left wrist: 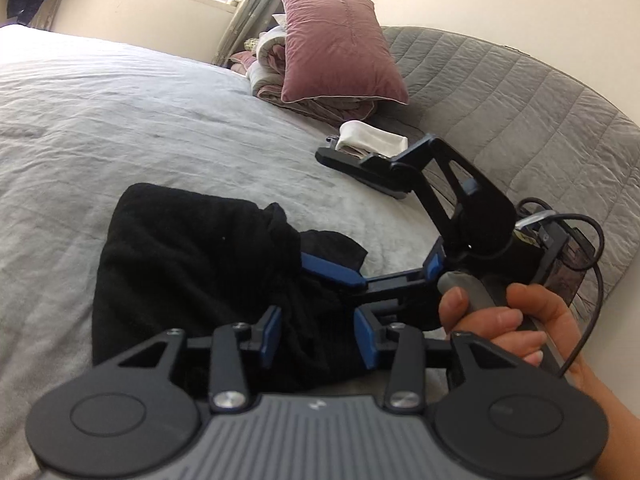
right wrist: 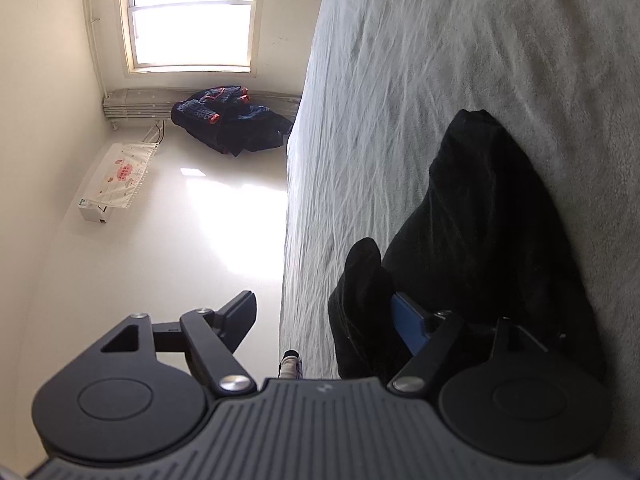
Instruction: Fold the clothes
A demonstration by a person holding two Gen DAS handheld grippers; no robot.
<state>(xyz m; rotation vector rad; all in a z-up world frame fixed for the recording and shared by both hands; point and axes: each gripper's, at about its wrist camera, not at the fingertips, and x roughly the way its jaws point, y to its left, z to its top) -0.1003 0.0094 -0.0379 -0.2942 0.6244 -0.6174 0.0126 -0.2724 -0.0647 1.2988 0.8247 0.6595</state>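
While the black garment (left wrist: 192, 264) is lying bunched on the grey bedsheet (left wrist: 120, 128) near the bed's close edge, the left gripper (left wrist: 318, 340) is hovering right over its near right part with jaws parted; its blue pads (left wrist: 273, 330) are standing apart with black cloth showing between them, not pinched; grip released. Going right, the right gripper (left wrist: 340, 216) is lying rolled on its side, jaws spread wide; its lower blue finger (left wrist: 332, 270) is sitting against the garment's right edge, the upper finger raised clear over the sheet, nothing clamped; a hand (left wrist: 500, 320) is wrapping its grey handle at near right, cable trailing behind. Far right, a pink pillow (left wrist: 340, 48) is leaning on folded quilts (left wrist: 272, 68) by the grey quilted headboard (left wrist: 500, 92); a small white folded cloth (left wrist: 372, 140) is lying below them. In the right wrist view, rolled sideways, one blue finger (right wrist: 408, 326) is tucking under a black fold (right wrist: 480, 220), the other finger (right wrist: 240, 316) is hanging off the bed edge; a window (right wrist: 192, 16) and dark clothes (right wrist: 232, 120) are sitting far off.
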